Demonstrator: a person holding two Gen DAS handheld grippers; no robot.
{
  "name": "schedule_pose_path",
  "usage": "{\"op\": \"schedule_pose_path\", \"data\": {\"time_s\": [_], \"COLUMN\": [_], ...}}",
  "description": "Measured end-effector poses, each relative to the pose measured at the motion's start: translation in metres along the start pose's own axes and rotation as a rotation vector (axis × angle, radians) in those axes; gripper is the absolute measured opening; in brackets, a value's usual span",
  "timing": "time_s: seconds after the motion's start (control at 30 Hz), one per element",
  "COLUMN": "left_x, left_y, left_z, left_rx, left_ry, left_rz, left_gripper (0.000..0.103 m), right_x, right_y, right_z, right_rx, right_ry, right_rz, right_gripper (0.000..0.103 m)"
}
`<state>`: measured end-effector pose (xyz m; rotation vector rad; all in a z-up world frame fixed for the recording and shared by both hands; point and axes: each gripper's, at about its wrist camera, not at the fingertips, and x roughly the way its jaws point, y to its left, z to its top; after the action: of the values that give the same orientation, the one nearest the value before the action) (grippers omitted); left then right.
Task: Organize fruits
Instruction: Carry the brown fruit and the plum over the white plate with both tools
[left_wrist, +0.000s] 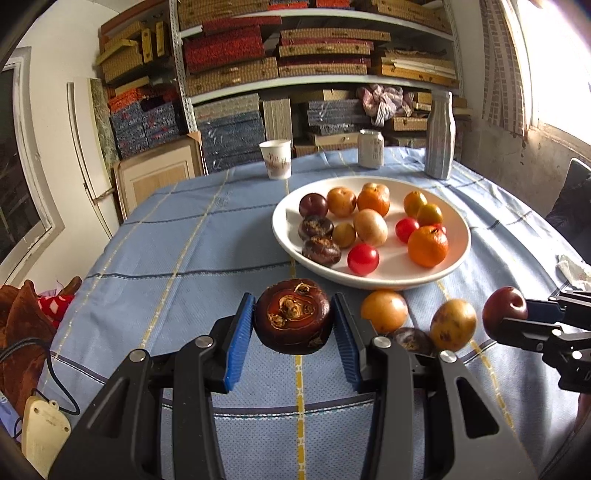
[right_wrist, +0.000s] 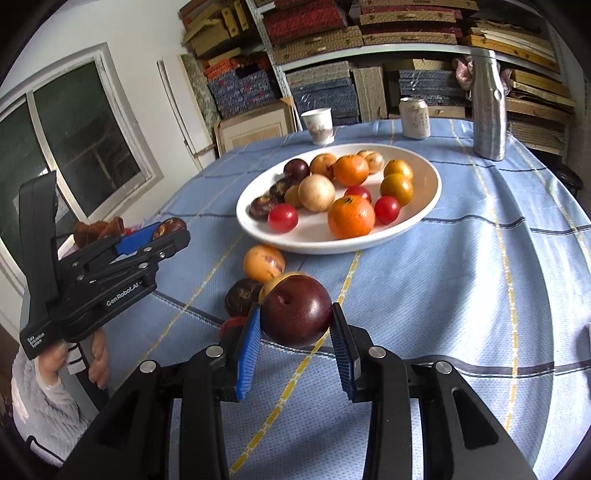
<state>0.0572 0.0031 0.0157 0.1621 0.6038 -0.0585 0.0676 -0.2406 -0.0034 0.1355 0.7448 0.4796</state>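
My left gripper (left_wrist: 293, 321) is shut on a dark brown water chestnut (left_wrist: 292, 316) and holds it above the cloth, in front of the white plate (left_wrist: 458, 258). My right gripper (right_wrist: 295, 325) is shut on a dark red plum (right_wrist: 295, 311) above the cloth; it also shows in the left wrist view (left_wrist: 505, 309) at the right. The plate (right_wrist: 424, 210) holds several fruits: oranges, red tomatoes, chestnuts, a plum. On the cloth before the plate lie two yellow-orange fruits (left_wrist: 384, 311) (left_wrist: 453, 324) and a dark chestnut (left_wrist: 412, 339).
A paper cup (left_wrist: 276, 159), a drink can (left_wrist: 370, 148) and a silver bottle (left_wrist: 439, 134) stand at the table's far edge. A crumpled tissue (left_wrist: 574, 268) lies at the right. Shelves of boxes stand behind the table. A window is at the left.
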Motion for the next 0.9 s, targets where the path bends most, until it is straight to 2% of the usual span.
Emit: {"op": "schedule_pose_path", "data": {"time_s": [0.37, 0.6, 0.9], "left_x": [-0.012, -0.013, 0.007], "left_y": [0.000, 0.003, -0.010], "left_z": [0.006, 0.025, 0.067], "left_rx": [-0.006, -0.011, -0.003], "left_ry": [-0.046, -0.062, -0.078], "left_rz": [0.018, 0.020, -0.001], "left_gripper": [0.042, 0.042, 0.042], "right_x": [-0.019, -0.027, -0.040], "right_y": [-0.009, -0.010, -0.003], "right_z": [0.004, 0.015, 0.060], "right_rx": [0.024, 0.011, -0.060], "right_ry": [-0.069, -0.092, -0.141], "right_rz": [-0.001, -0.008, -0.059], "right_gripper": [0.037, 0.037, 0.037]}}
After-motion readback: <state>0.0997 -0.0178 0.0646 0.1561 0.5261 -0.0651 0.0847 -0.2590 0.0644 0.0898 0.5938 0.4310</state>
